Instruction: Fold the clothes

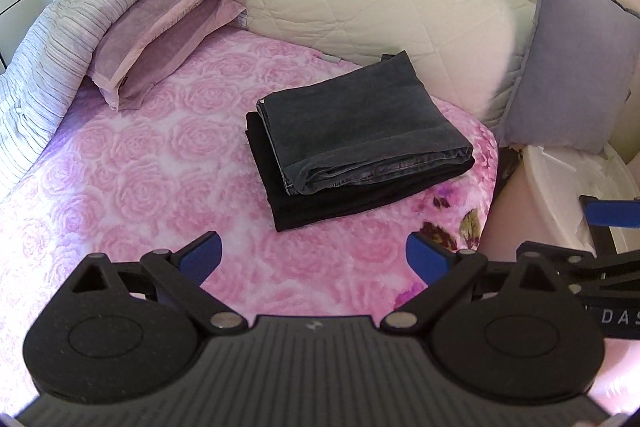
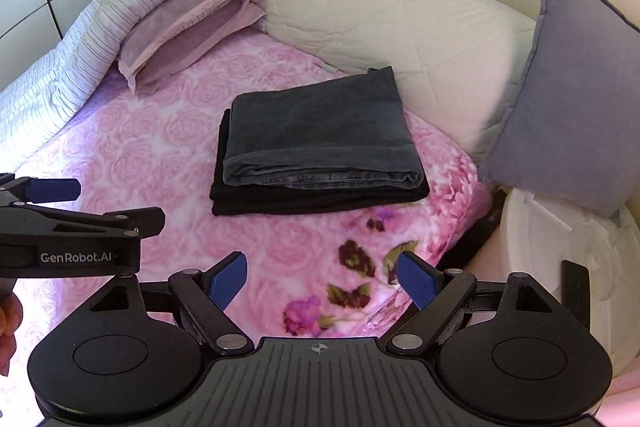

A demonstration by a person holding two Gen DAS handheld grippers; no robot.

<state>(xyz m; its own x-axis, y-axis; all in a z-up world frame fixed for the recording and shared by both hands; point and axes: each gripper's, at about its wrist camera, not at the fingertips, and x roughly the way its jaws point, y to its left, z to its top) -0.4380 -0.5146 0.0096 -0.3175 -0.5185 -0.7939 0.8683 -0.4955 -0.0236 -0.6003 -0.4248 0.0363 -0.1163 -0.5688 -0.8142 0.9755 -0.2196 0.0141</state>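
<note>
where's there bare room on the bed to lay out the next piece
The widest free patch is the pink rose blanket between the folded stack and the striped duvet, running forward to the left gripper. A narrower strip lies before the stack. It is crowded by the mauve pillow and toward the grey cushion.

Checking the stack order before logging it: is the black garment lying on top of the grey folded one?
No, the grey folded garment lies on top of the black garment.

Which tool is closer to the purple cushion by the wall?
Right. The right tool is over the bed's corner, nearest the purple cushion. The left tool is beside it, farther out over the pink blanket.
</note>
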